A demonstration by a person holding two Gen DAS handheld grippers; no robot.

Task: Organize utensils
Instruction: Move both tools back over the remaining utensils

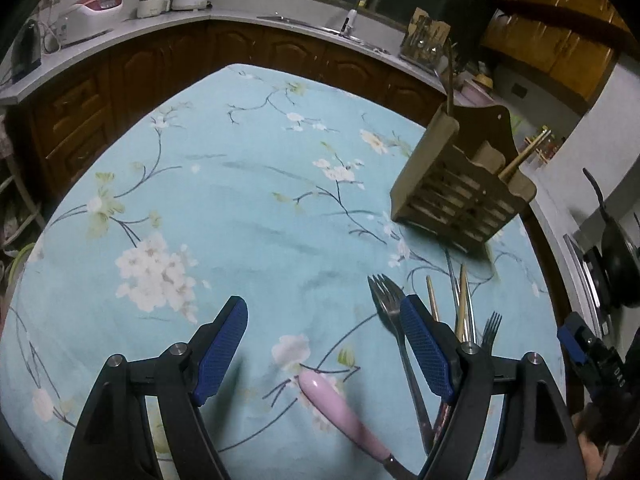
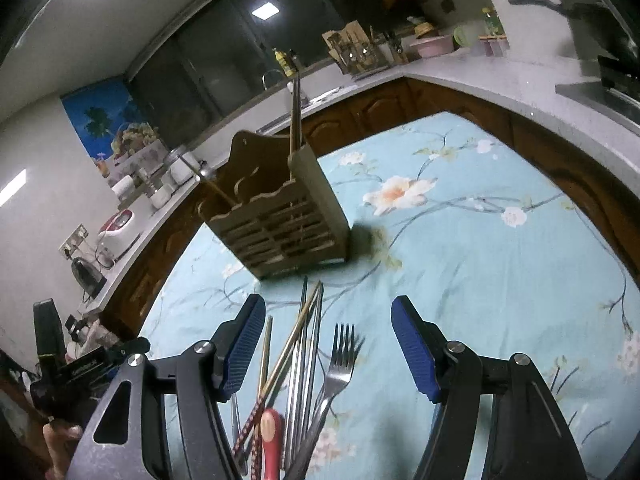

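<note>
A tan slatted utensil holder (image 1: 460, 184) stands on the blue floral tablecloth (image 1: 240, 200), with a wooden chopstick (image 1: 526, 154) and a metal utensil in it; it also shows in the right wrist view (image 2: 280, 216). My left gripper (image 1: 324, 344) is open and empty above a pink-handled utensil (image 1: 340, 416) and a fork (image 1: 390, 308). My right gripper (image 2: 328, 344) is open and empty above a pile of chopsticks (image 2: 300, 344), a fork (image 2: 340, 360) and a red-handled utensil (image 2: 272, 440).
A kitchen counter (image 1: 160, 28) with appliances, a sink and another utensil rack (image 1: 424, 40) curves behind the table. A stove with a black pan (image 1: 616, 256) sits to the right. The other gripper (image 1: 588, 356) shows at the right edge.
</note>
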